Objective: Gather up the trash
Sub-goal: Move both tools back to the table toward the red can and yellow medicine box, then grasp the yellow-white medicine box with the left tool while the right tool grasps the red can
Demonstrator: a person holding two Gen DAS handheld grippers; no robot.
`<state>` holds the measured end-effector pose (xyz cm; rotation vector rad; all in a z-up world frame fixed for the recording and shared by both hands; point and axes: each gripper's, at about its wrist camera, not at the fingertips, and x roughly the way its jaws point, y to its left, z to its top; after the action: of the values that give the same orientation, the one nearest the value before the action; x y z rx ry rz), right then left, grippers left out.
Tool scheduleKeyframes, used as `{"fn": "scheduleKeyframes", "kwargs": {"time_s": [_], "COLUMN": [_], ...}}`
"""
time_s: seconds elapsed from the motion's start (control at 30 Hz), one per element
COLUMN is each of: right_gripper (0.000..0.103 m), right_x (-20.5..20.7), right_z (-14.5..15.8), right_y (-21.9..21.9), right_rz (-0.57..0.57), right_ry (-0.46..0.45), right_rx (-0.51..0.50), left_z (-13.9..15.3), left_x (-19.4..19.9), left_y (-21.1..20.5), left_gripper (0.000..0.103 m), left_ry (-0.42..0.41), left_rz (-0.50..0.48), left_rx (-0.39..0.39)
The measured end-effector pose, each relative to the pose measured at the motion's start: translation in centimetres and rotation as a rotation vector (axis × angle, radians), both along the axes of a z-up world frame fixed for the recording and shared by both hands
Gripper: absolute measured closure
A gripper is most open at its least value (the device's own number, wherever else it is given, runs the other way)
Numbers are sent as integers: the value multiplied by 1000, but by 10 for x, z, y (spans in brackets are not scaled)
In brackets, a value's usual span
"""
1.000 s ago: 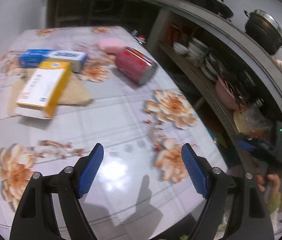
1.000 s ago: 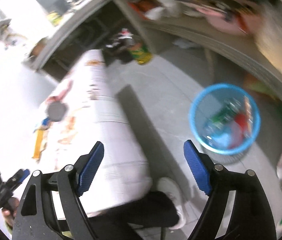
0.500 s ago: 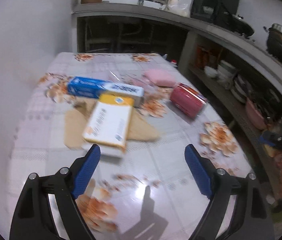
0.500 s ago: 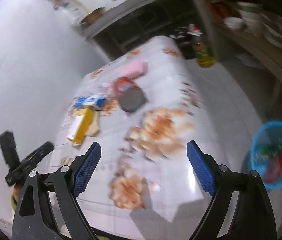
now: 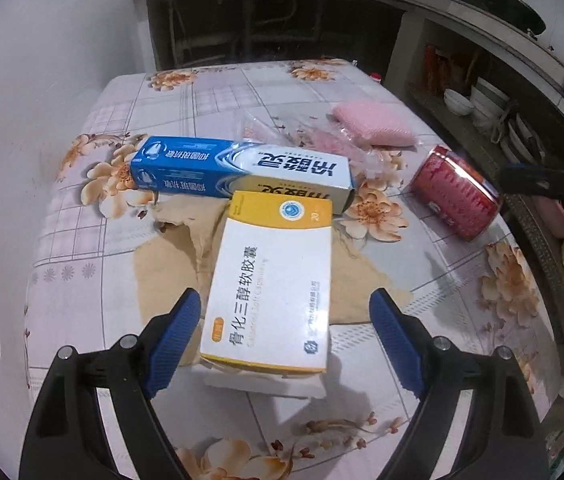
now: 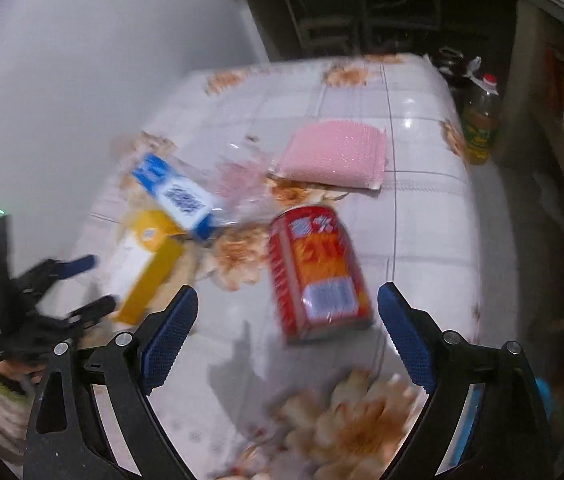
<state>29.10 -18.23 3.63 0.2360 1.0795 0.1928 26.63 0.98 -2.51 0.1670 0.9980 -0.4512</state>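
a kitchen with dark open shelving behind, and in front of me a surface (image 5: 266,92) covered in a flowered, checked cloth. on my left wrist view the left gripper (image 5: 284,334) has its jaws wide apart, straddling the near end of a yellow-and-white medicine box (image 5: 272,284) without touching it. the box lies partly on torn brown paper (image 5: 170,264), its far end against a blue-and-white toothpaste box (image 5: 242,168). beyond that sit crumpled clear plastic (image 5: 322,142) and a pink sponge pad (image 5: 374,124). a red can (image 5: 454,196) lies on its side to the right. on my right wrist view, blurred, the right gripper (image 6: 286,332) also has jaws apart, with the can between them but untouched.
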Motion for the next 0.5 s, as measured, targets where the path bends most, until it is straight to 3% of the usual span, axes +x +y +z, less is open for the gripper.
{"fn": "scheduleKeyframes", "kwargs": {"time_s": [0.23,0.37,0.5], "right_gripper": [17,29,36], "right_x": [36,39,40], "right_z": [-31,-34,-41], "right_y": [11,17,14], "right_rz": [79,79,78], "right_ry": [112,123,153], "right_rx": [-33,-96,-97], "left_z": [-17,-25,-28], "left_x": [26,35,37], "left_y": [-17,-18,-17], "left_gripper": [19,26,32], "left_ry": [51,63,64], "left_rz": [-39,-26,-23], "left_rx": [83,108,92]}}
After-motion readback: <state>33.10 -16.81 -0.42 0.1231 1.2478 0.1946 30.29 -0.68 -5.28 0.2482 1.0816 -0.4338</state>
